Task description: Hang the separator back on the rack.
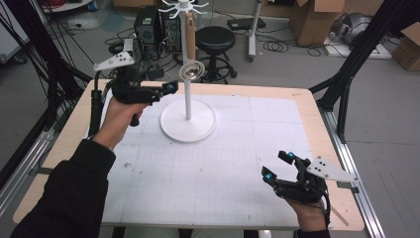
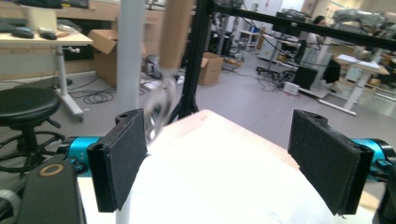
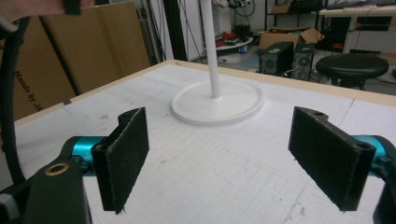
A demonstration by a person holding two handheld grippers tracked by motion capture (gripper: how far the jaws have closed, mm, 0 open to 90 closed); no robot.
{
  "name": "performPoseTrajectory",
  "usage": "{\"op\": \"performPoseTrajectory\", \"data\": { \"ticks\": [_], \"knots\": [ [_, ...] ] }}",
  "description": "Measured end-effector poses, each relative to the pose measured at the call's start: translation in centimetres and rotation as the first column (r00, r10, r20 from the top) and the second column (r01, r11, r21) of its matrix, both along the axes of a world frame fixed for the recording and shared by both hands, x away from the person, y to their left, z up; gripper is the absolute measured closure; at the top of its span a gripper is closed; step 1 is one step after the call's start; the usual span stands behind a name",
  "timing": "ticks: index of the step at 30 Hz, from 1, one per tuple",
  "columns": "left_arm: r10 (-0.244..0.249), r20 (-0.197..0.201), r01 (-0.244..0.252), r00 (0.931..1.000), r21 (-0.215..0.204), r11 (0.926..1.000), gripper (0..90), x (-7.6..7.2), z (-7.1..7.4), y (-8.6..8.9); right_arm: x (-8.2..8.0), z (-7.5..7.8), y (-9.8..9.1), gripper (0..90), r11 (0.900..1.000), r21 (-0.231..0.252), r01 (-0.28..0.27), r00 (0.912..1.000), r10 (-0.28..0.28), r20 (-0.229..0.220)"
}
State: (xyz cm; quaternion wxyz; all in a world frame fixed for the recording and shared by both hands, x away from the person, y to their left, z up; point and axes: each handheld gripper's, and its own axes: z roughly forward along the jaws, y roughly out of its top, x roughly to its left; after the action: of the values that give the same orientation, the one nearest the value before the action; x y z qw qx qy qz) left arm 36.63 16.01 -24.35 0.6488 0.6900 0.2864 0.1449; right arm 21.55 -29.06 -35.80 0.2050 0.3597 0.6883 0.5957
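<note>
Cluttered lab floor behind white-topped table (image 1: 223, 173); left gripper (image 1: 166, 91), wide, near stand (image 1: 187, 106) and hanging glass piece (image 1: 192, 71); right gripper (image 1: 277, 166) wide, idle. Best approached slowly, squarely.

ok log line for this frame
left gripper: open, raised beside stand pole | right gripper: open, low near table edge | stand base: on mat

Only obstacle on the table (image 1: 297, 124) is the white stand (image 1: 187, 119): round base mid-table, thin pole up, wire whisk (image 1: 190, 71) hanging off the top (blurred in left gripper view). Left gripper (image 1: 166, 90), jaws apart, sits just beside the pole. Mat (image 1: 208, 178) before the right gripper (image 1: 277, 166) is bare.
</note>
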Motion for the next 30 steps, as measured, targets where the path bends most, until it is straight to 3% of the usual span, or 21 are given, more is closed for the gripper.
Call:
{"op": "performPoseTrajectory", "data": {
  "ticks": [3, 7, 15, 19, 23, 30],
  "knots": [
    [-0.007, 0.004, 0.007, 1.0000, 0.009, 0.9999, 19.6, -1.5, -1.3, 1.0, -0.1, -0.3, -0.1, 18.9, 0.9999, -0.002, 0.012, 0.9999, -0.012, 0.003],
    [-0.040, 0.016, 0.040, 0.9991, -0.027, 0.9988, 19.8, -3.7, -3.0, 2.4, -0.1, -0.6, -0.3, 18.8, 0.9995, 0.004, 0.033, 0.9994, -0.033, 0.010],
    [-0.032, 0.015, 0.033, 0.9994, -0.041, 0.9986, 19.9, -7.6, -7.7, 5.3, 0.1, -1.4, -0.4, 17.7, 0.9976, -0.030, 0.062, 0.9981, -0.062, 0.001],
    [-0.020, 0.008, 0.021, 0.9998, -0.036, 0.9991, 19.9, -8.8, -9.4, 6.3, 0.3, -1.8, -0.3, 17.6, 0.9979, -0.026, 0.060, 0.9982, -0.060, -0.007],
    [0.016, 0.039, -0.014, 0.9991, -0.061, 0.9980, 18.4, -9.8, -10.9, 7.4, 0.2, -2.0, 0.0, 17.4, 0.9975, -0.047, 0.052, 0.9987, -0.052, 0.001],
    [0.065, 0.015, -0.065, 0.9978, -0.041, 0.9971, 18.0, -10.8, -13.2, 8.5, 0.0, -2.1, 0.0, 16.4, 0.9967, -0.052, 0.063, 0.9980, -0.062, 0.006]
  ]
}}
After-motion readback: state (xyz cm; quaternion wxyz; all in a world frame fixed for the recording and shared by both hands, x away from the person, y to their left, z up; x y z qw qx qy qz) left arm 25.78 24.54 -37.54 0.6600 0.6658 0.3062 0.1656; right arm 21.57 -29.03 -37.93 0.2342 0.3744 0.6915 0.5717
